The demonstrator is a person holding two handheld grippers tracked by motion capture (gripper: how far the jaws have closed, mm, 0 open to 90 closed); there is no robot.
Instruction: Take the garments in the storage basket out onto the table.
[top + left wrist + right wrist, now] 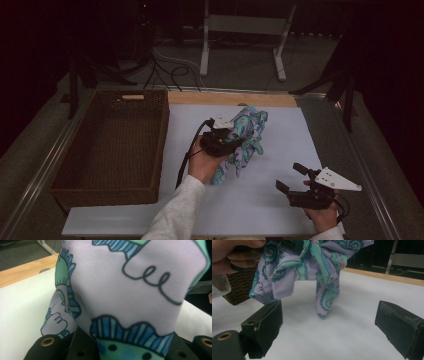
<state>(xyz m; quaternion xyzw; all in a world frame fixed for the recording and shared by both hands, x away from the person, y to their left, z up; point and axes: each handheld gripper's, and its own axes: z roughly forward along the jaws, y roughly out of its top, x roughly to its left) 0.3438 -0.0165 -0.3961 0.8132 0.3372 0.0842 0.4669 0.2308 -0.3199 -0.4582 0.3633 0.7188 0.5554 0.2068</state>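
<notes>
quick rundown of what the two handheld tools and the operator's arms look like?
Both tools are matte black. The left tool and right tool each carry a grey three-cornered plate with dark dots on top. A black cable loops from the left one. The right tool's jaws are blocky with flat pads, and brass-ringed holes show at the base. The left forearm wears a light grey sleeve.

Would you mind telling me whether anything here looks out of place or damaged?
Nothing stands out. The left tongs hold the patterned cloth bunched above the white sheet; the basket sits square.

Your sleeves are pale grey; both grippers are black, the right gripper topped by a grey three-cornered plate, the left gripper trailing a black cable.
</notes>
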